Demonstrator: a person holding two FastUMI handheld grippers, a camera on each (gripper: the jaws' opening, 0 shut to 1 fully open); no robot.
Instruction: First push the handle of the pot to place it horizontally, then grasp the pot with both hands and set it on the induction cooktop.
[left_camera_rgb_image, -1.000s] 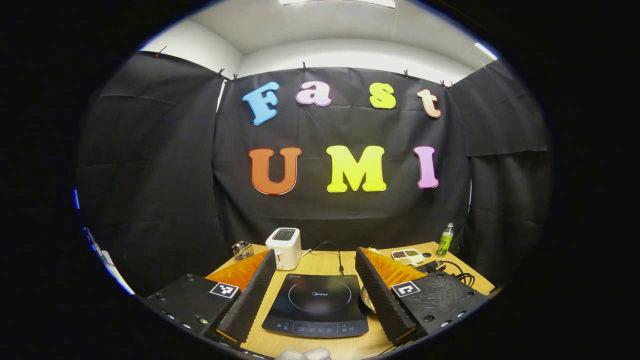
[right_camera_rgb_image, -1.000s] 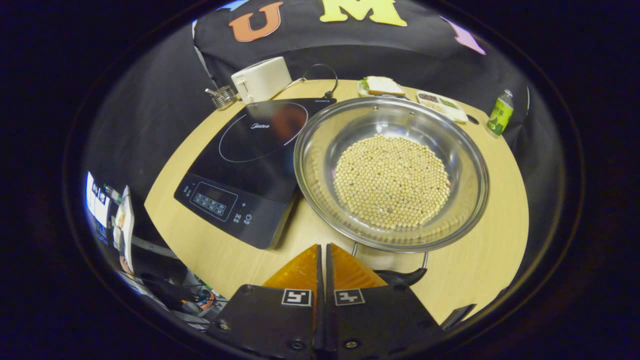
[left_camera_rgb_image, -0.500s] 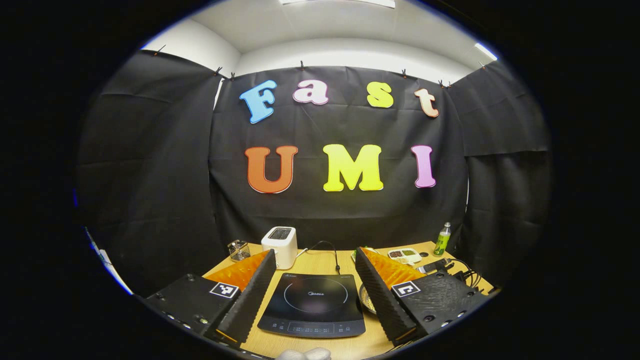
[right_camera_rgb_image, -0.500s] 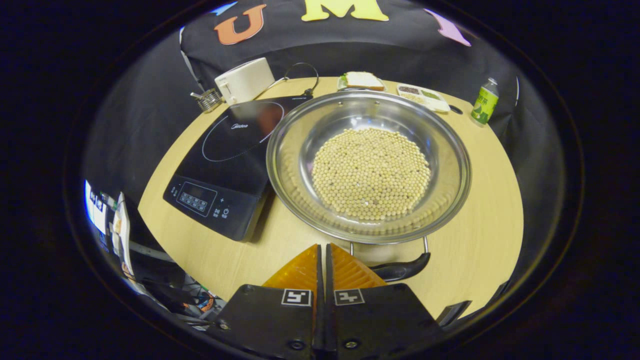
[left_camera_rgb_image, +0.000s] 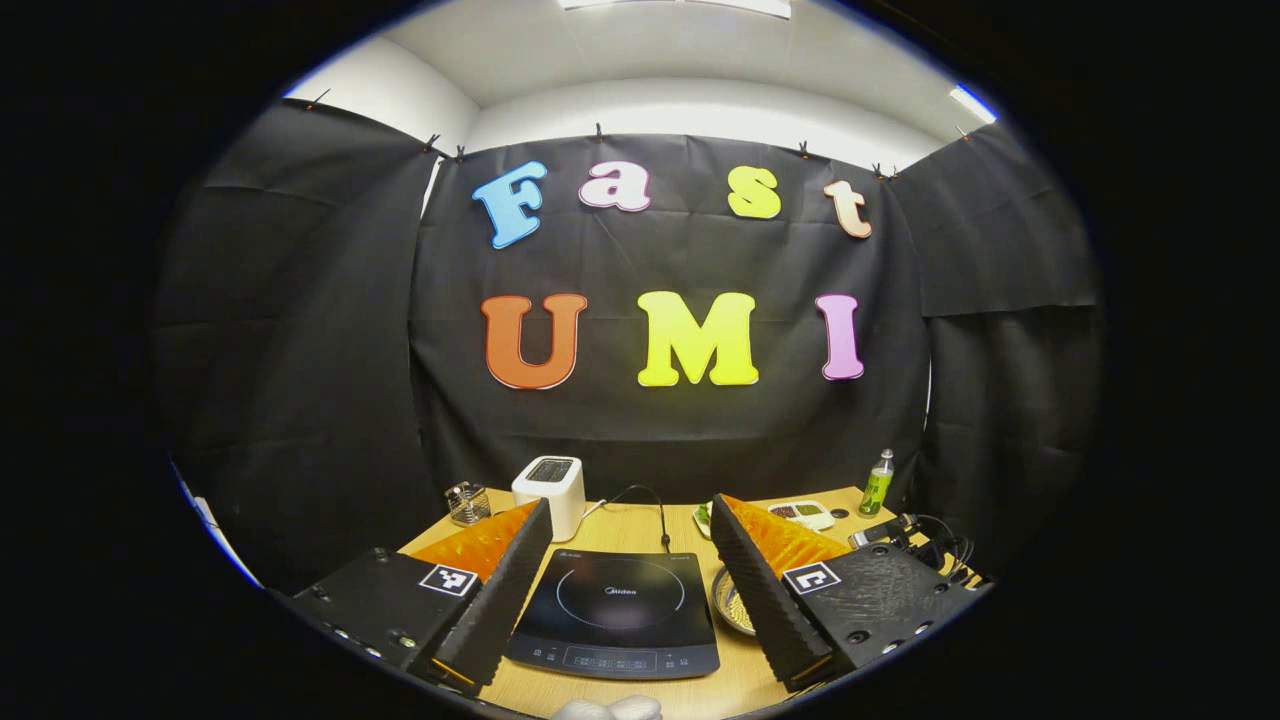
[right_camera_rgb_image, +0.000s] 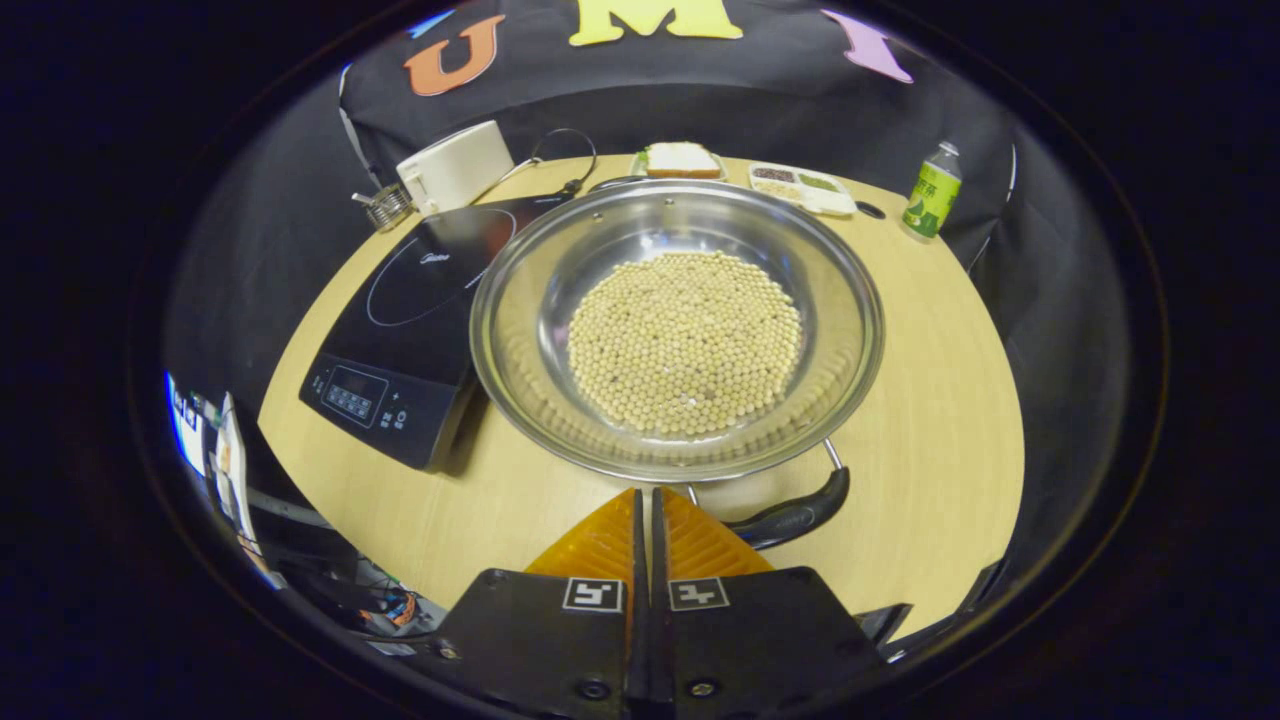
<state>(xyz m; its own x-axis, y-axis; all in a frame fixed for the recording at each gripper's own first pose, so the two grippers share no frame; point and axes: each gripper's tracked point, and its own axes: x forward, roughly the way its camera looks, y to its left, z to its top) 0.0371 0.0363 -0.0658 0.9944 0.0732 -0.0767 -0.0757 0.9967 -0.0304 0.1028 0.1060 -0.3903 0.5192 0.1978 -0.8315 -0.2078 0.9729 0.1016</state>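
A black-draped booth rings the pale wooden table (left_camera_rgb_image: 640, 530). From the left gripper view, my left gripper (left_camera_rgb_image: 630, 560) hangs above the near edge, fingers spread wide and empty, framing the flat black induction cooktop (left_camera_rgb_image: 615, 610); a sliver of the pot's rim peeks just right of it.

In the right gripper view, the wide stainless-steel pot (right_camera_rgb_image: 677, 330), filled with pale beans, sits touching the cooktop's right edge. My right gripper (right_camera_rgb_image: 645, 510) has its orange fingers pressed together, holding nothing, tips just beside the pot's black handle (right_camera_rgb_image: 790, 518), which slants off-level. I would judge a sideways nudge along the handle does it best. Bare table lies right of the pot; a white toaster (right_camera_rgb_image: 455, 165) stands behind the cooktop.
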